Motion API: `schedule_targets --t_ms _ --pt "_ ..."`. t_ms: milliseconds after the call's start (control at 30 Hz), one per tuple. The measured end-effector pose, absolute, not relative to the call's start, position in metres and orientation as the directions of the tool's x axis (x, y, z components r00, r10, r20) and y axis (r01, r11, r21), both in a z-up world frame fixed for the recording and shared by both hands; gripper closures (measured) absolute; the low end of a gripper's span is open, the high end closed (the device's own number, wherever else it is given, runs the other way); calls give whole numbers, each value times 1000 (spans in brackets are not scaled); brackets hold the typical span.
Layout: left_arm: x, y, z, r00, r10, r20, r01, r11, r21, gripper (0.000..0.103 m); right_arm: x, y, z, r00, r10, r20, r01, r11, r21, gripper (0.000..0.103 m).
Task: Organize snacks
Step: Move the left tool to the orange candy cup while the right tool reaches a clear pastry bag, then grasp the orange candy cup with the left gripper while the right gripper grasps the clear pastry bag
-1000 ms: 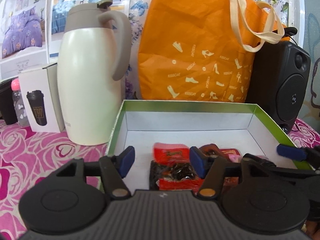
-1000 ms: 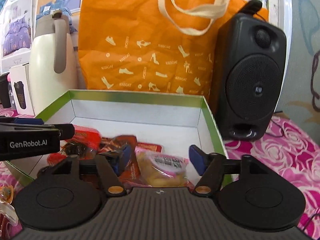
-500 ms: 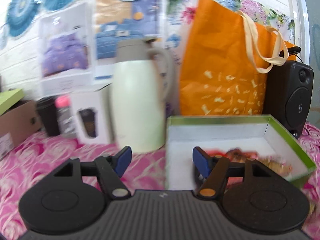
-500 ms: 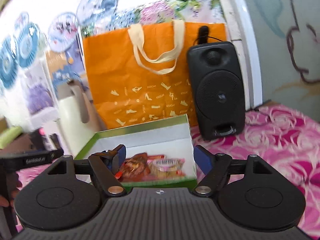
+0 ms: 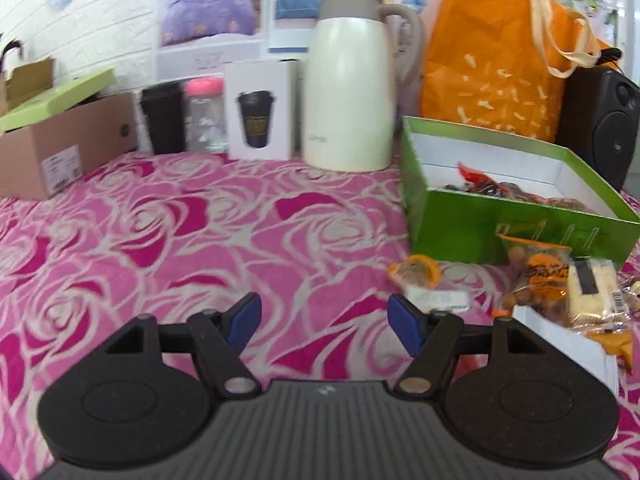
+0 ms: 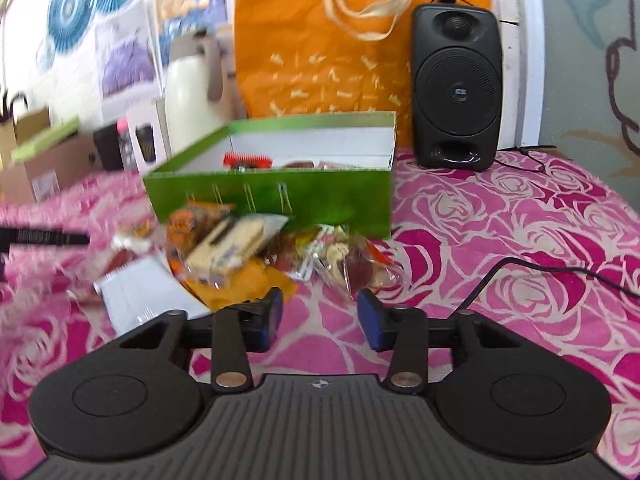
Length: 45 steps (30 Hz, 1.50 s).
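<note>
Both grippers have pulled back from the green box (image 5: 500, 216). A second ago their fingers hung over its inside; now the box stands further away, and the pink rose-patterned cloth (image 5: 200, 240) fills the near part of both views.

The left gripper (image 5: 324, 324) has its jaws spread with only cloth between them; they have just been opening a little. The right gripper (image 6: 319, 318) is also empty – its jaws have just been closing from their widest, but a clear gap remains between the blue pads.

The green box is open, with white inner walls. Inside it lie several snack packets (image 6: 248, 160): a red one with a toothed edge is the clearest, and darker wrappers sit beside it. How many there are I cannot tell.

More snacks are still outside the box. A loose pile (image 6: 256, 252) lies on the cloth just in front of its near wall: a bag of small round brown pieces (image 5: 536, 284), a pale bar in clear wrap (image 5: 592, 292), a flat white packet (image 6: 148, 292) and some small wrapped sweets (image 6: 352, 264).

Behind the box, far side, stand a cream thermos jug (image 5: 348, 96), an orange tote bag (image 5: 500, 60) and a black speaker (image 6: 456, 84) – the speaker is to the right of the box. At the far left a cardboard box (image 5: 60, 144) carries a green lid on top.
</note>
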<state>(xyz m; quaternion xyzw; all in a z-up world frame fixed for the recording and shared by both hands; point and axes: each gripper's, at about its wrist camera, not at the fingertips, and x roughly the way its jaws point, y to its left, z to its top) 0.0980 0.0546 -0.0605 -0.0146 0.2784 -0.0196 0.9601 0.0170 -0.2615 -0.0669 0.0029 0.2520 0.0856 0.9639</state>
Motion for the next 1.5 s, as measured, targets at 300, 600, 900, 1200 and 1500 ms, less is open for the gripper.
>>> schedule_targets --t_ms 300,600,900,1200,1500 --pt "171 31 -61 767 -229 -600 227 971 -81 33 34 -265 -67 872 109 -477 -138 990 -27 31" --pt "171 11 -80 755 -257 -604 317 948 -7 44 51 -258 -67 852 110 -512 -165 984 -63 27" --pt "161 15 -80 769 -280 -575 332 943 -15 69 88 -253 -81 802 105 -588 -241 958 -157 5" --pt "149 34 -70 811 -226 -540 237 970 -49 69 60 -258 -67 845 115 -522 -199 974 -109 17" --pt "109 42 -44 851 -225 -474 199 974 -106 69 18 -241 -43 910 149 -386 -187 980 -65 31"
